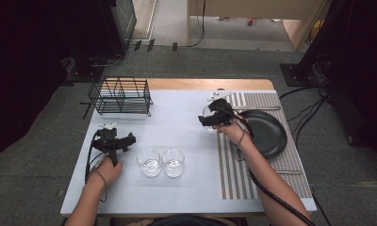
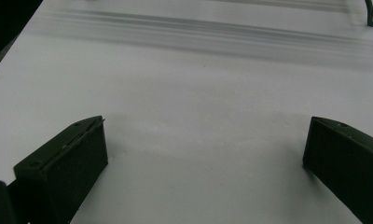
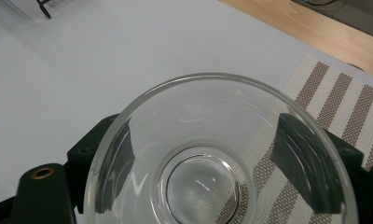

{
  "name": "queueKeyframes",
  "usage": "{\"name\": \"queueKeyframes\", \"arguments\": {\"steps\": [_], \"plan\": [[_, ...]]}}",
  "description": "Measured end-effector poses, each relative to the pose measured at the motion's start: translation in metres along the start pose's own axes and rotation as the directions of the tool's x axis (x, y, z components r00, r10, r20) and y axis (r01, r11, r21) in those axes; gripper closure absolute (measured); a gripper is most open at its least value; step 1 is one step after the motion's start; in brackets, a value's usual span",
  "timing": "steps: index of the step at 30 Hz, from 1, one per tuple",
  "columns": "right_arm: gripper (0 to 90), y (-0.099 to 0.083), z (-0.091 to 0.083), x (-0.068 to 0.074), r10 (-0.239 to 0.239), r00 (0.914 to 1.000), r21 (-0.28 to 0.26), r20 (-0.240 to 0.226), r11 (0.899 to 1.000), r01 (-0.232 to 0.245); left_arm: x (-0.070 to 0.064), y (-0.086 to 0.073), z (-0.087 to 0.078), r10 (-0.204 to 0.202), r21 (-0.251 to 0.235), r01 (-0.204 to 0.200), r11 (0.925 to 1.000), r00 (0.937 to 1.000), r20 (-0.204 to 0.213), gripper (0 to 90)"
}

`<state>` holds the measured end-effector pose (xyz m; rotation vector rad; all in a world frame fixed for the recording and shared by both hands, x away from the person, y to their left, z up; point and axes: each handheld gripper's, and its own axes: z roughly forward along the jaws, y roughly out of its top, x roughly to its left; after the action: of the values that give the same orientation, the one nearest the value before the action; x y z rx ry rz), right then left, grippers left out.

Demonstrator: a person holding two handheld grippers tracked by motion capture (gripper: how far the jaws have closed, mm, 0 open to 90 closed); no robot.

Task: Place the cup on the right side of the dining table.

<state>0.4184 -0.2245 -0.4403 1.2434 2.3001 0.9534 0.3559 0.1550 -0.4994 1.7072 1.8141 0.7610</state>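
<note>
Presently, right claw: clamped on a clear glass bowl, one jaw on each side of its wall as seen in the right gripper view; bowl held upright at the left edge of the striped placemat, toward the far right of the table; whether its base touches the table cannot be told; bowl empty, its thick round base visible through the glass.

Left claw: released, jaws spread wide with nothing between them; in the left gripper view it hangs over bare white table; position near left, held by the person's left hand.

Two further clear glass bowls, left one and right one: upright, side by side and touching or nearly so, near centre of the table, just right of the left claw.

Black plate: on the placemat, just right of the right claw and the right hand.

Black wire rack: far left corner of the table, well apart from both claws.

Table: white sheet over a wooden top, wood showing along the far edge.
</note>
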Motion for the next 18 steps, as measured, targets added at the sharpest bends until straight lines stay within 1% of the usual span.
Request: {"name": "queueKeyframes", "arguments": {"steps": [11,15,18], "plan": [[19.4,0.0009,-0.0009,-0.0053,0.008,0.9999,-0.001,0.012,1.0,-0.008,0.0,0.0,0.0001,0.0,0.0,0.0,1.0,1.0,0.0,0.0],[19.4,0.0004,-0.0003,-0.0076,0.018,0.9997,-0.001,0.019,1.0,-0.018,0.0,0.0,0.0,0.0,0.0,0.0,1.0,1.0,0.0,0.0],[19.4,-0.0007,0.0007,-0.0088,0.004,0.9997,0.001,0.026,1.0,-0.004,0.0,0.0,0.0,0.0,0.0,0.0,1.0,1.0,0.0,0.0]]}}
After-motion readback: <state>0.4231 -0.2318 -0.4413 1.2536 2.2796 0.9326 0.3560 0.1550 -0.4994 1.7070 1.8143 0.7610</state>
